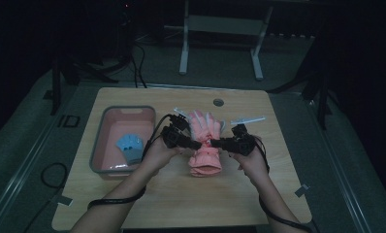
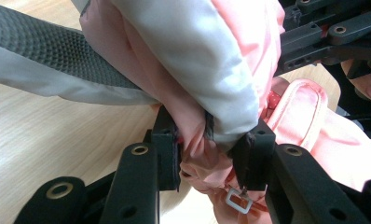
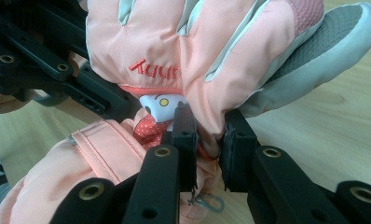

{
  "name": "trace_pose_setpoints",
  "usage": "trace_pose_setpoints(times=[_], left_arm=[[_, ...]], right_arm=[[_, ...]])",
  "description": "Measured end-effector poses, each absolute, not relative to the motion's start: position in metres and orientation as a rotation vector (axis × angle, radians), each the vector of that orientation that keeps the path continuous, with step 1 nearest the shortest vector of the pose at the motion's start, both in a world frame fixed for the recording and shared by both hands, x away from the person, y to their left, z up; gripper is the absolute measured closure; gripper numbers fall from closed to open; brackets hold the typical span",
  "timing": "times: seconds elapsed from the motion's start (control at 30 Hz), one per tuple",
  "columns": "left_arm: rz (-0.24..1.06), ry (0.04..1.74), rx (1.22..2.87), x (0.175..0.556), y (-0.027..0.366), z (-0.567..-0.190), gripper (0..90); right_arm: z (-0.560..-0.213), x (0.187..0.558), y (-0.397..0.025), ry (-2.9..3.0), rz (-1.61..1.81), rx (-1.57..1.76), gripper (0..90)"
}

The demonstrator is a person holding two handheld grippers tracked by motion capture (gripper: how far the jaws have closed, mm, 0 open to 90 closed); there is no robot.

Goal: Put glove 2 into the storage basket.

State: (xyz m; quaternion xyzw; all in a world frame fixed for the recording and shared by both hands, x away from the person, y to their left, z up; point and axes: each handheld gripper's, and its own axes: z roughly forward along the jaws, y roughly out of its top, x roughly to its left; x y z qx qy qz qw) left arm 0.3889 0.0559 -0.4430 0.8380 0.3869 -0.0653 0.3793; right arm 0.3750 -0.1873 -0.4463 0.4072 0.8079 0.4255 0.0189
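Lengthwise, pink glove (image 1: pixel 205 141), fingers toward table's far edge.

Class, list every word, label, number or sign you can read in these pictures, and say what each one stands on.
"ID": pale letters on the dark mat left of the table in the high view.
Red stitched lettering on the pink glove, right gripper view: partly folded under, perhaps "Kuu...", too unclear to read fully.
Cartoon face patch below it: a picture, no words.
Blue item in the pink bin: no legible text.

high view dim, dark edges | gripper views bright, evenly lit, near parts soft
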Motion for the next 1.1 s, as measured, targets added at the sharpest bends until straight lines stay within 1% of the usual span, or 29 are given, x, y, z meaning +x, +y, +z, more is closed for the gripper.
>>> trace_pose_setpoints(times=[0.2, 0.5, 0.8, 0.83, 1.1], left_arm=[[-0.142, 0.993, 2.149, 0.391, 0.066, -0.432, 66.1], [-0.110, 1.012, 2.159, 0.395, 0.094, -0.411, 66.1], [-0.056, 1.037, 2.163, 0.396, 0.126, -0.390, 66.1], [-0.041, 1.045, 2.166, 0.395, 0.135, -0.385, 66.1], [-0.004, 1.074, 2.178, 0.392, 0.171, -0.375, 66.1]], right_arm=[[-0.439, 0.379, -0.176, 2.511, 1.335, 1.234, 78.1], [-0.421, 0.388, -0.148, 2.520, 1.350, 1.179, 78.1], [-0.406, 0.397, -0.117, 2.526, 1.398, 1.137, 78.1], [-0.402, 0.399, -0.108, 2.528, 1.410, 1.119, 78.1], [-0.396, 0.404, -0.071, 2.550, 1.448, 1.080, 78.1]])
